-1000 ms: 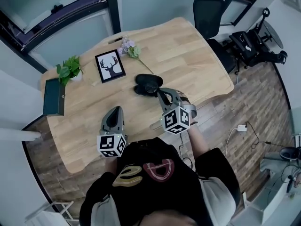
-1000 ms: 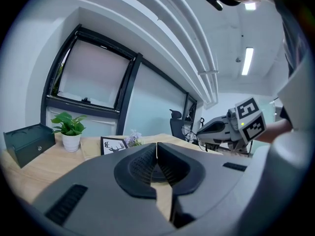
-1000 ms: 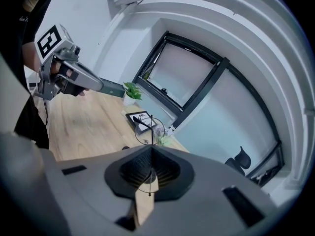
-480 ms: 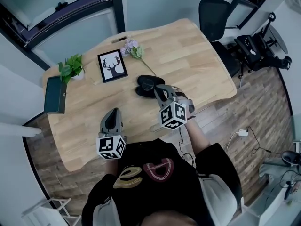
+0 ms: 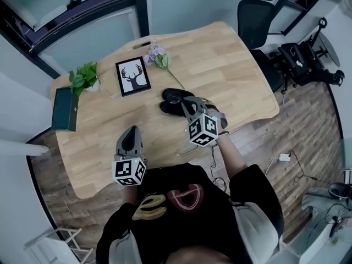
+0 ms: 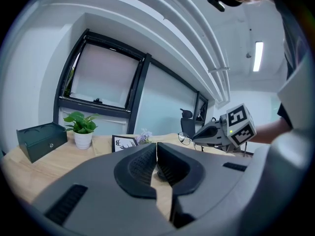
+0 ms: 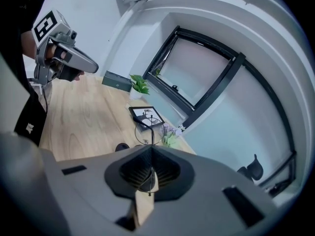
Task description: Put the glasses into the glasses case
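1. The right gripper [image 7: 151, 149] has its fingers clenched on the glasses [image 7: 149, 131], pinching a thin wire part of the frame, and one round lens stands up just beyond the fingertips.
2. In the head view, the right gripper's tip sits over the near side of the black glasses case [image 5: 175, 99], which lies mid-bench and appears to be open (the glasses themselves are too fine to pick out from above).
3. The left gripper [image 6: 156, 146] has its fingers closed tip to tip with nothing between them. It is held over the bench's [image 5: 231, 70] near edge, well apart from the case.
4. At the far side of the bench stand a framed deer picture [image 5: 133, 76], a potted plant [image 5: 82, 77] and a dark green box [image 5: 64, 110], with a sprig of purple flowers [image 5: 157, 56] lying beside the picture.
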Tool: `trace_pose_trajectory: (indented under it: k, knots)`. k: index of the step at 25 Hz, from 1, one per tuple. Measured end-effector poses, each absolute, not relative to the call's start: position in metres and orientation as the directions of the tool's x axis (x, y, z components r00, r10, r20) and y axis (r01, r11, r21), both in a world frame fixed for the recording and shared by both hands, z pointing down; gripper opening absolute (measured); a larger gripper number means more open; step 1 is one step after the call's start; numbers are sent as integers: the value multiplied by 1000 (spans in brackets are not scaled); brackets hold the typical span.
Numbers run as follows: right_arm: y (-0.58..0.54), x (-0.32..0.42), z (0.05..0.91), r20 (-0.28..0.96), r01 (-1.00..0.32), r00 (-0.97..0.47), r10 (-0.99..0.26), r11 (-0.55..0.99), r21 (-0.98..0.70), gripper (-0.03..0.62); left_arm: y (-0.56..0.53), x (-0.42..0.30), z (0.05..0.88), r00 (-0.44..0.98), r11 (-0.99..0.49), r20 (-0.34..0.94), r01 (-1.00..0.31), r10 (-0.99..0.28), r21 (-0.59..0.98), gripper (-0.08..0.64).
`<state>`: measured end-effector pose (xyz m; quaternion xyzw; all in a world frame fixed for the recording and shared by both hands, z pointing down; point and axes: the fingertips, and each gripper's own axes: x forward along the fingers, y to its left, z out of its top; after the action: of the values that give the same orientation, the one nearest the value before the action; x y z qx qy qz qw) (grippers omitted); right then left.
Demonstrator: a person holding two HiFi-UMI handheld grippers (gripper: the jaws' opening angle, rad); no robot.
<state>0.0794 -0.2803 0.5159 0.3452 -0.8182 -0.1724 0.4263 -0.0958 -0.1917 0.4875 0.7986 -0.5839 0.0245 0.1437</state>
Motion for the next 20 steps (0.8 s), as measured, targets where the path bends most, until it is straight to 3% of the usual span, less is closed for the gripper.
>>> trace_pose_trajectory:
  k: [20]
  knots:
    - [-316,79,559,650,-332,-396,-649,761,557,12,-206,-107,501,262,-217,247,-956,-933,197,18]
